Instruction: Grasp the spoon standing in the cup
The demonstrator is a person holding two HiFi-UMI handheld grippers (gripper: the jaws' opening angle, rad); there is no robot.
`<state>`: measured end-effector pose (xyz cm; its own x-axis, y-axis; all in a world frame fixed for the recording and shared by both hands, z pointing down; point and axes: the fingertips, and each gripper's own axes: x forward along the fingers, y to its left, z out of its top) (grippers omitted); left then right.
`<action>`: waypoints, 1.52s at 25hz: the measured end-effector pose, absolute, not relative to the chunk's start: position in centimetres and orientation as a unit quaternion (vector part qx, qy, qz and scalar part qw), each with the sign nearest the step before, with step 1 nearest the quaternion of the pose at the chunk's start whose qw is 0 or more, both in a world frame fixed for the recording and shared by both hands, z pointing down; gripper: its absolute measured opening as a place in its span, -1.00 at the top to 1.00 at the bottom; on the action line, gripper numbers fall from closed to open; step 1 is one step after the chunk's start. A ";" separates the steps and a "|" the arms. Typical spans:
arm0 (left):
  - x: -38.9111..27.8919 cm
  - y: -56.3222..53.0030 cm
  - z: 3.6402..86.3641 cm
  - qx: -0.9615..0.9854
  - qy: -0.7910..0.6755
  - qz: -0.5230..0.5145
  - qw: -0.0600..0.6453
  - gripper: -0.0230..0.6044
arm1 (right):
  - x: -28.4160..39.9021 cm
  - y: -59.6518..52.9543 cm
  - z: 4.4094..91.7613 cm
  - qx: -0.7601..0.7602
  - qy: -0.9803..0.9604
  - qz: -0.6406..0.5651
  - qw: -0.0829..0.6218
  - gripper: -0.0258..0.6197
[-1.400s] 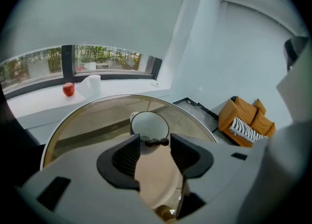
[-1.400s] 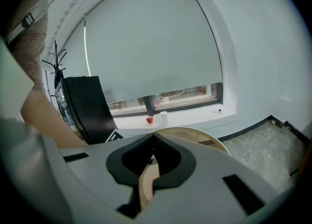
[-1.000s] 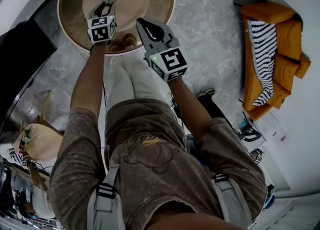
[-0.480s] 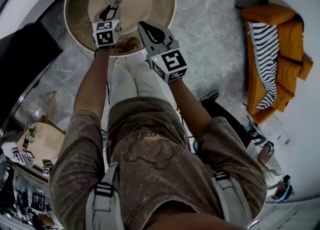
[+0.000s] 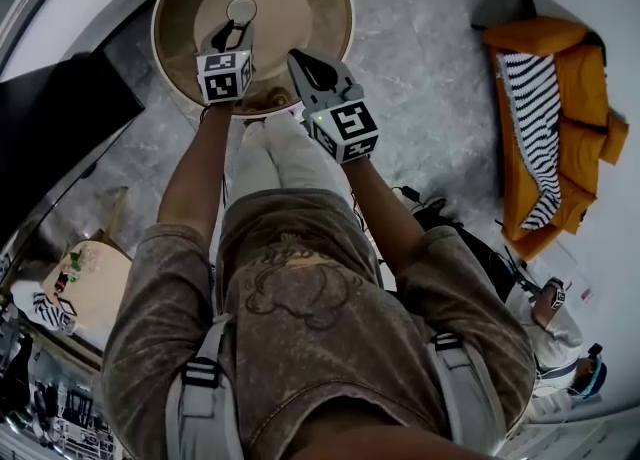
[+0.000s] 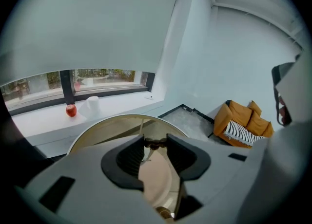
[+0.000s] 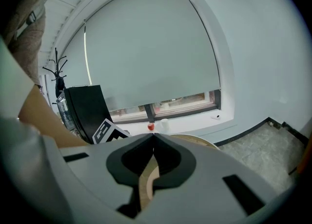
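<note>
- The spoon shows only as a short, knobby brown bit between the left gripper's jaw tips, over the table and just short of the cup.
- Compared with a second ago, the left gripper is higher above the table, and the cup still stands on it.
- The left jaws are partly apart, and both pads press on the brown bit.
- The right gripper is just beside the left one. Its jaw tips are together with nothing between them.
- The brown bit lies across the gap. I cannot tell which way the spoon's long axis runs.
</note>
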<state>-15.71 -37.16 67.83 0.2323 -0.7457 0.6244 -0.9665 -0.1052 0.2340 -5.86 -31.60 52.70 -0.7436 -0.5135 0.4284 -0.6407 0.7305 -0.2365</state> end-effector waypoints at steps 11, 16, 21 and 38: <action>-15.1 -34.6 59.3 0.727 -0.601 0.165 0.289 0.43 | -5.6 -29.5 47.4 0.297 -0.926 0.174 0.155 0.86; -14.9 -33.6 54.8 0.733 -0.605 0.147 0.274 0.43 | -5.2 -29.0 44.9 0.302 -0.928 0.175 0.134 0.86; -15.0 -32.6 50.5 0.739 -0.610 0.131 0.254 0.43 | -4.9 -28.3 43.4 0.300 -0.930 0.173 0.123 0.86; -14.7 -27.7 38.1 0.789 -0.579 0.095 0.183 0.43 | -5.5 -27.2 37.7 0.287 -0.943 0.143 0.087 0.86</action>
<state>-14.70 -27.73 38.15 0.3124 -0.8785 0.3615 -0.9479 -0.2634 0.1792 -5.47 -27.24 37.68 -0.8198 -0.5165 0.2471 -0.5665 0.7943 -0.2193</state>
